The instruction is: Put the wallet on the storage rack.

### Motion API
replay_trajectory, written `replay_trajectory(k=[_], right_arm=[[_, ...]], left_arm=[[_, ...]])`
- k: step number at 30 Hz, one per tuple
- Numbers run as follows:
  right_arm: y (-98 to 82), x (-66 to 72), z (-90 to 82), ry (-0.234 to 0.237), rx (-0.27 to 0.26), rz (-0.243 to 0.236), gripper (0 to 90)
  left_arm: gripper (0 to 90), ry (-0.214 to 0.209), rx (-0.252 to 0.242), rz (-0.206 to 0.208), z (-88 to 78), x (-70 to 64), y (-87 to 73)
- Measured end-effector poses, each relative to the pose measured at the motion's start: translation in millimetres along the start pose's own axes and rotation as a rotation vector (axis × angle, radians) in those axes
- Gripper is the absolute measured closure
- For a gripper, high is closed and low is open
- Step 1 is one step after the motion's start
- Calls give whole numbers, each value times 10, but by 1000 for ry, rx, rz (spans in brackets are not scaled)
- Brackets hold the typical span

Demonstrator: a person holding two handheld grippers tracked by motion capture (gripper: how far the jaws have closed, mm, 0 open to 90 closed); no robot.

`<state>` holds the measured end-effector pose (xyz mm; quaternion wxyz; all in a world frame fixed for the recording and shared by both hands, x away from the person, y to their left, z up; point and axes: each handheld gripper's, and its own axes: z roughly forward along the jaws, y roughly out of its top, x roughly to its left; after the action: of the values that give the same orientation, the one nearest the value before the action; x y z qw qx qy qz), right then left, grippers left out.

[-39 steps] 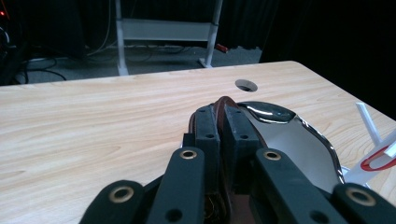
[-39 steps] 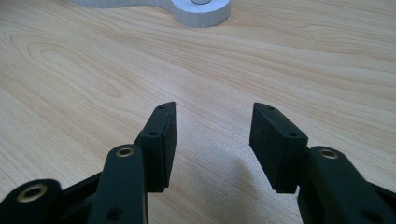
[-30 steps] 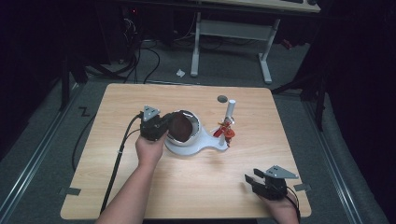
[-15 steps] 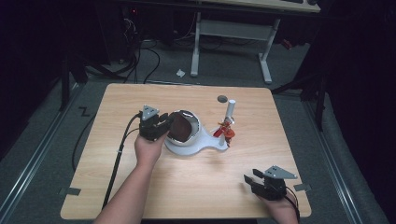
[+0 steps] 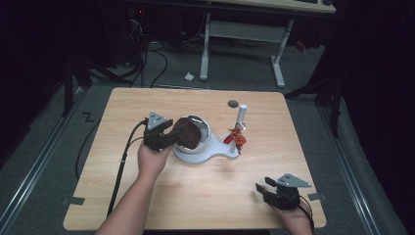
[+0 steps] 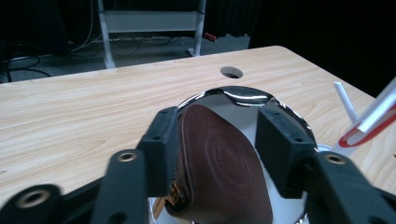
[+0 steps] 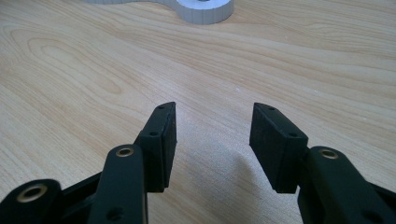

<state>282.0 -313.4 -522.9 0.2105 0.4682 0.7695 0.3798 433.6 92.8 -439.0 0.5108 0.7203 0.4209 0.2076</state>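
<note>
High view: letting go of the brown pouch

Near, the right gripper (image 5: 265, 188) rests open on the table (image 5: 205, 200). Farther, the left gripper (image 5: 169, 137) has just been opening; the brown pouch (image 6: 219, 172) sits between its jaws, inside the shiny bowl (image 5: 203, 131). Pull back slowly and straight.

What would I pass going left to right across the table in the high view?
Left claw → brown pouch sitting in the shiny bowl → red and white stand → right claw near the table's front right corner.
</note>
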Motion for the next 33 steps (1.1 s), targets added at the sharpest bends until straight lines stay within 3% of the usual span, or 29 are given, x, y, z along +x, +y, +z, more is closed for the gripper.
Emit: replay_trajectory(k=[11, 20, 27, 33], right_arm=[[0, 2, 3, 0, -1, 2, 514], [3, -5, 13, 0, 0, 5, 515], [1, -6, 13, 1, 0, -2, 514], [6, 7, 14, -2, 1, -5, 515]], left_arm=[[382, -8, 25, 24, -224, 30, -83], [349, -42, 28, -7, -437, 152, -255], [331, -44, 52, -28, -636, 293, -496], [325, -28, 111, -29, -780, 432, -776]])
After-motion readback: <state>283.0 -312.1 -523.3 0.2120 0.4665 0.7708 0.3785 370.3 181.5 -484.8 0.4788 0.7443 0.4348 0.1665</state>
